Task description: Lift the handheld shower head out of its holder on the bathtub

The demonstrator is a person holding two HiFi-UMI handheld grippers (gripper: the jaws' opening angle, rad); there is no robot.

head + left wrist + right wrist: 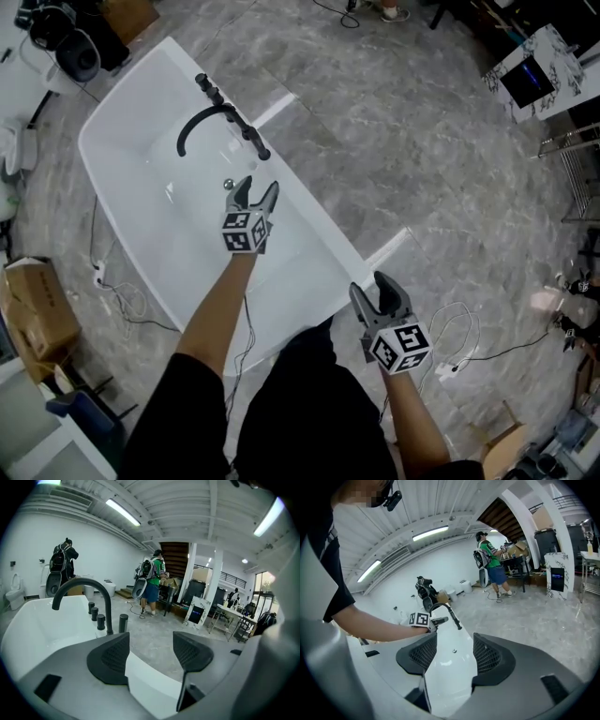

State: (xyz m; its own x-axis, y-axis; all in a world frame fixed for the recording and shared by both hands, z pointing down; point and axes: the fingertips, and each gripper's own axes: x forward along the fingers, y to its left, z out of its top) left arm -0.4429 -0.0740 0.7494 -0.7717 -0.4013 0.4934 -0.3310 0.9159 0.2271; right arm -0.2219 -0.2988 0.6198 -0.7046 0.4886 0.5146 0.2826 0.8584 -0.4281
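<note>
Approach step: with your left gripper (257,188) open wide and empty, advance it around the handheld shower head (259,143), upright in its holder on the bathtub (131,199) rim, while your right gripper (371,287) idles open and empty.

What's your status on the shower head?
Left gripper open, empty, over white bathtub. Right gripper open, empty, by tub's near end. Slim black handheld shower head in holder, untouched. Nothing blocking.

1. The bathtub (131,178) has its near end partly hidden behind the person's left arm (220,309).
2. The dark fittings (246,129) on its rim are too small to tell apart.
3. The left edge cuts off the cardboard box (37,309).
</note>
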